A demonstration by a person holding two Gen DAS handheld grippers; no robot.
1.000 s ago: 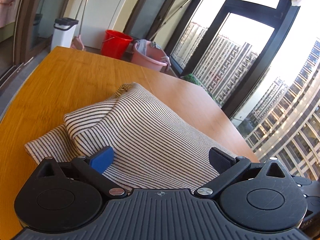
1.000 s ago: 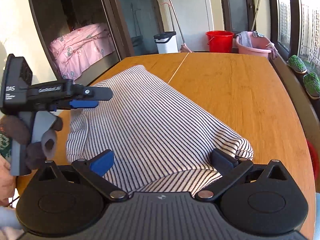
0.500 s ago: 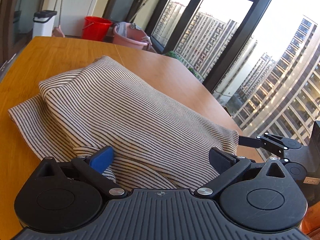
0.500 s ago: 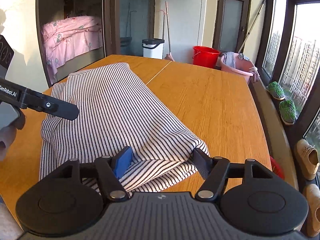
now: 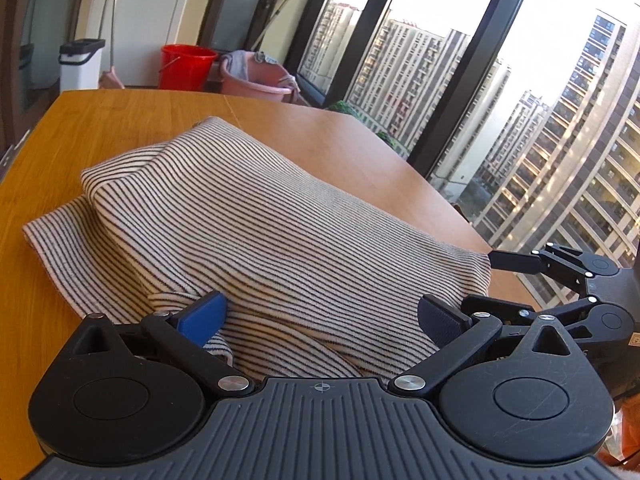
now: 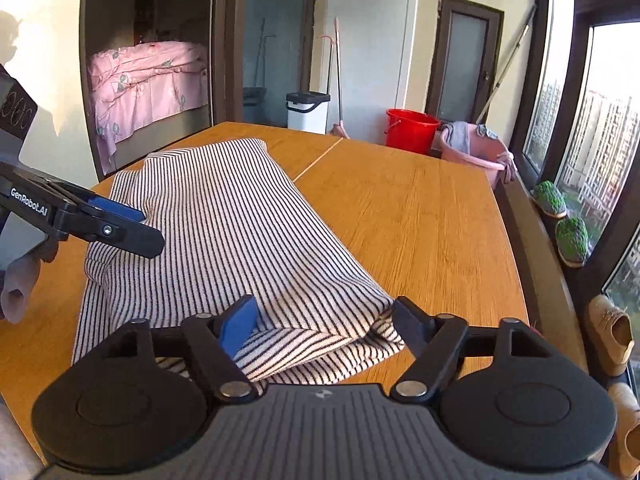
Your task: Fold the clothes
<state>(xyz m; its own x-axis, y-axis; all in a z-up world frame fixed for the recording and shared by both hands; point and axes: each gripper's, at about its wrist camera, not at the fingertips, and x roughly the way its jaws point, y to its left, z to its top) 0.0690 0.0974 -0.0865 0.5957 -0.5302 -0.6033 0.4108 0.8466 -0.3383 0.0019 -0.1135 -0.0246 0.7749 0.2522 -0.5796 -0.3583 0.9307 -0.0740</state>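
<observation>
A striped black-and-white garment (image 5: 280, 232) lies folded in layers on the wooden table (image 5: 100, 128). My left gripper (image 5: 320, 316) is open, its fingers straddling the near edge of the cloth. My right gripper (image 6: 326, 322) is open too, its fingers either side of the garment's (image 6: 232, 232) near folded corner. The left gripper (image 6: 120, 228) shows at the left of the right wrist view, over the cloth's edge. The right gripper (image 5: 560, 276) shows at the right of the left wrist view, beside the cloth's corner.
Beyond the table's far end stand a red bucket (image 6: 412, 128), a pink basin (image 6: 480, 152) and a white bin (image 6: 308, 112). Plants (image 6: 572, 240) sit on the window sill at the right. Shoes (image 6: 612, 332) lie on the floor.
Both grippers were open throughout. The right one's fingers spread a little wider around the cloth corner. Both views shifted slightly; the garment stays on the table.
</observation>
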